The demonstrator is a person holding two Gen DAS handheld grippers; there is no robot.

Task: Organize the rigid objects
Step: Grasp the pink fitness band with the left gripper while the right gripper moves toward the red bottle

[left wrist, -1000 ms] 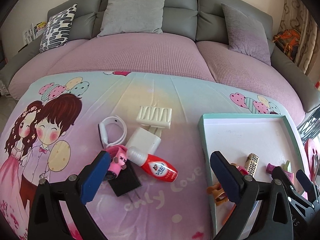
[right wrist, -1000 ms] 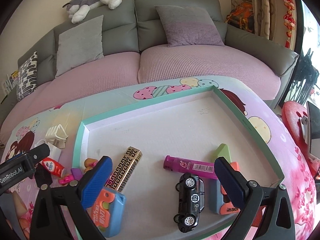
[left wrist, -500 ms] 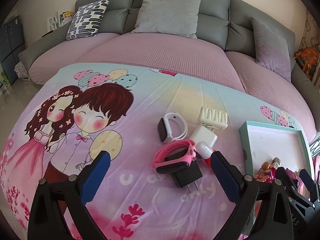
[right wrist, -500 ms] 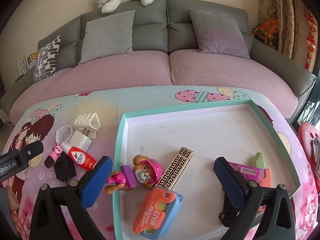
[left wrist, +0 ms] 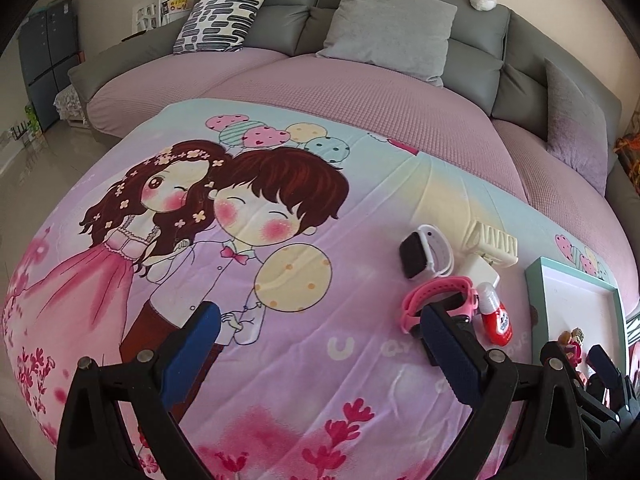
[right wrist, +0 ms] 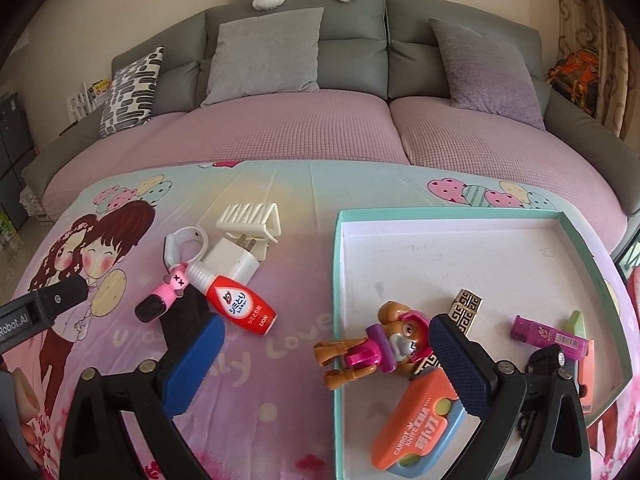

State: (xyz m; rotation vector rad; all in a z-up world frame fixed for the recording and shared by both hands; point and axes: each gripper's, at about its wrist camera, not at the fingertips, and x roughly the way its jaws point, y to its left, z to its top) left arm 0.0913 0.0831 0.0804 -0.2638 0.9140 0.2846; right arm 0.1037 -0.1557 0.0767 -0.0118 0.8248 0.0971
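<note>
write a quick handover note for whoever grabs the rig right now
Left claw: open, empty, over the sheet left of the loose pile.
Right claw: open, empty, over the tray's left rim.
In the tray: dog toy, gold bar, orange knife, purple tube, more at the right edge.
Still on the sheet: red bottle, white charger, clip, white watch, pink watch, black plug.
Left: move those six into the tray.

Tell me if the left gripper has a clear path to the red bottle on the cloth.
Probably not straight on. The left gripper is open, but the red bottle lies off beyond its right finger, with the pink watch and a black block crowded against it. Shifting right first would likely free the way.
</note>
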